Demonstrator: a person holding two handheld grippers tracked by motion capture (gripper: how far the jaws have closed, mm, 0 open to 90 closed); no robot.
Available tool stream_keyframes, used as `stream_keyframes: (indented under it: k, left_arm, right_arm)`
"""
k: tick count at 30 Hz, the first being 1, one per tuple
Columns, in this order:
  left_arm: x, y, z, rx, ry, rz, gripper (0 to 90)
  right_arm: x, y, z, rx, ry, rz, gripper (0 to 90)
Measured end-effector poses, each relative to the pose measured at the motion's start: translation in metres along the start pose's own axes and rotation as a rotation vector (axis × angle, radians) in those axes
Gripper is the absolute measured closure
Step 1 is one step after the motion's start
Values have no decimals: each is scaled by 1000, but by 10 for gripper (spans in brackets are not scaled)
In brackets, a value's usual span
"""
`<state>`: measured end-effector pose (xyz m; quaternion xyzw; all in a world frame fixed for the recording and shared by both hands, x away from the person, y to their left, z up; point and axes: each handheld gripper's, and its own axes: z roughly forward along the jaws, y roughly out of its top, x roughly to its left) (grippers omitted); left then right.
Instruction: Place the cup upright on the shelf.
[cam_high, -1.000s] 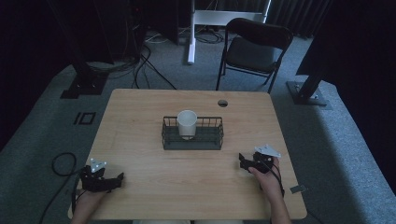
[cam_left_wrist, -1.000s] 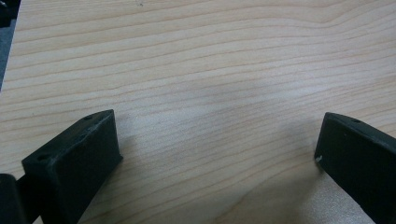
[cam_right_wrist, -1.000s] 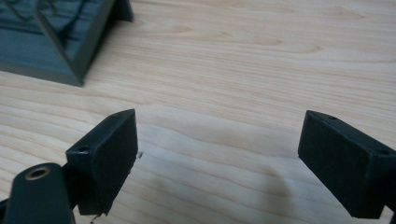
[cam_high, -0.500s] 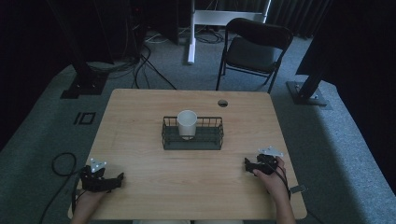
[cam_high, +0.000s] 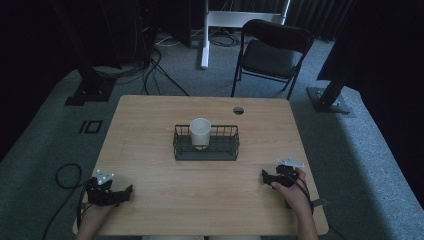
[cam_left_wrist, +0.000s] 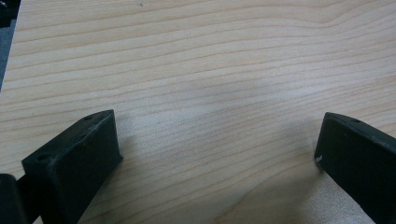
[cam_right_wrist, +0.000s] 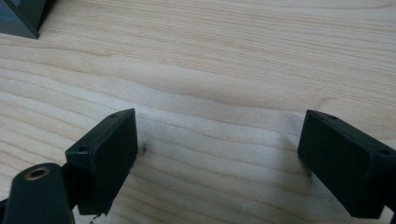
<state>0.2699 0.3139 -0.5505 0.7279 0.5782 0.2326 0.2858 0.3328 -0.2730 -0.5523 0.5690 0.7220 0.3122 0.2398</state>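
Holding both grippers low at the table's (cam_high: 150, 115) near edge, your left gripper (cam_high: 127, 190) and right gripper (cam_high: 263, 174) gape wide, empty. One white cup (cam_high: 200, 132) stands in one wire basket (cam_high: 220, 150) mid-table, well apart from both.

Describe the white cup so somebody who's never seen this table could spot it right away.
Start at the wooden table; a black wire basket sits at its middle. The white cup stands upright inside it, toward its left end, the one pale thing against dark wire.

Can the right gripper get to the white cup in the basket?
Probably yes. The right gripper has its jaws open, holding nothing, and bare table lies between it and the basket. The cup sticks up above the wire rim, so it could be grabbed from above.
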Motion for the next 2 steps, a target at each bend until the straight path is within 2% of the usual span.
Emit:
stream_keyframes:
  k: [2]
  left_arm:
    - [0,0,0,0,0,0,1]
  right_arm:
    - [0,0,0,0,0,0,117]
